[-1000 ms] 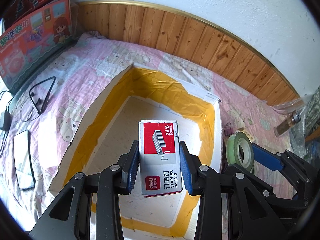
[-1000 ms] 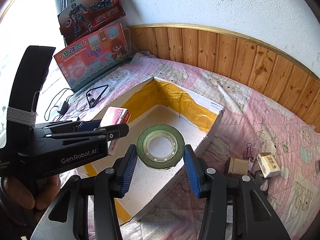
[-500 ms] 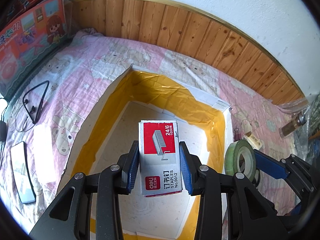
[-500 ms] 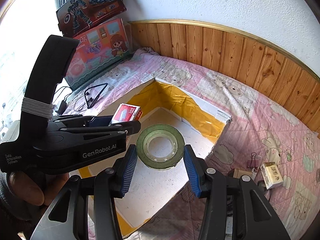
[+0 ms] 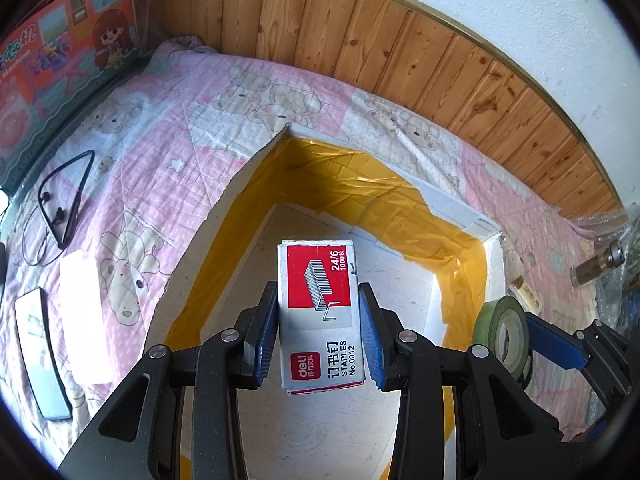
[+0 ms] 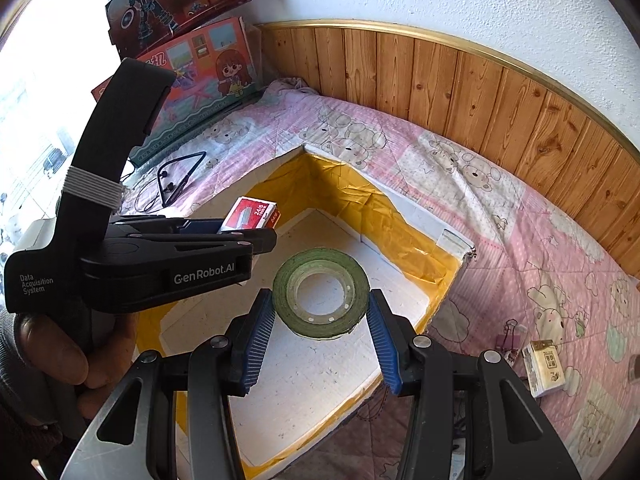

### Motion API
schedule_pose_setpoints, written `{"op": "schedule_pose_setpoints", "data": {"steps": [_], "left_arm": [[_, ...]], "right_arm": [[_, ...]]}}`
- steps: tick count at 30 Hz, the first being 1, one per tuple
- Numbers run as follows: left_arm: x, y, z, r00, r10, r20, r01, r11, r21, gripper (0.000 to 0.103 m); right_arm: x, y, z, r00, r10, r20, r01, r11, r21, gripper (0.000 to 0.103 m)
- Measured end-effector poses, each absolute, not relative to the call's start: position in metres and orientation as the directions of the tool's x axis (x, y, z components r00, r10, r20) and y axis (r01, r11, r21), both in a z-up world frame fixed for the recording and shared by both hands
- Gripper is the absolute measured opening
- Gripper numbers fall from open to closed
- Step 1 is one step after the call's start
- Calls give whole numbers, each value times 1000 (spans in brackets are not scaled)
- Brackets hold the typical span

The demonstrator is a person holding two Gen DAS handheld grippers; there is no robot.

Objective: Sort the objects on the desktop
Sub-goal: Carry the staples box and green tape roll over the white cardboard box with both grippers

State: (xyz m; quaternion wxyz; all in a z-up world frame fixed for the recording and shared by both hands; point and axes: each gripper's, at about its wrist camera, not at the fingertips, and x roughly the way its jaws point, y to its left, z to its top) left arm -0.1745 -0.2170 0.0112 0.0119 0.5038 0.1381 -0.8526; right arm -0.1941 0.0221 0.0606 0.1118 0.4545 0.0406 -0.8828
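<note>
surface: pink bear-print quilt [image 5: 168, 152] over the whole work area
room: wood panelling [image 6: 480, 80] with a gold trim strip, white wall above; 2 toy boxes [image 6: 192, 40] leaning at far left
container: open white box [image 5: 216, 248], inner walls lined with yellow tape, floor bare white, nothing lying on it
left gripper [image 5: 318, 334]: clenched on staples box [image 5: 320, 316], red/grey label facing the camera, box held in the air over the white box's interior
right gripper [image 6: 320, 334]: clenched on green tape roll [image 6: 320, 294], roll flat between the blue pads, also above the white box's interior
left view only: phone [image 5: 40, 354] lying on the quilt at left, small glass bottle [image 5: 598, 266] at the right edge
right view only: a hand [image 6: 60, 354] gripping the left tool's handle, binder clip [image 6: 510, 338] and small white carton [image 6: 546, 368] on the quilt, right of the white box
both views: black neckband earphones [image 5: 64, 196] on the quilt left of the white box; each gripper shows in the other's view
</note>
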Motion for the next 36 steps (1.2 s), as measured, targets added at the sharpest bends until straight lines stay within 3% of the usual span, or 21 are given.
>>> {"op": "schedule_pose_setpoints", "data": {"steps": [36], "left_arm": [[-219, -201, -37, -351, 154, -924, 83, -977, -194, 40]], "right_arm": [[-253, 17, 8, -394, -48, -918, 254, -965, -59, 49]]}}
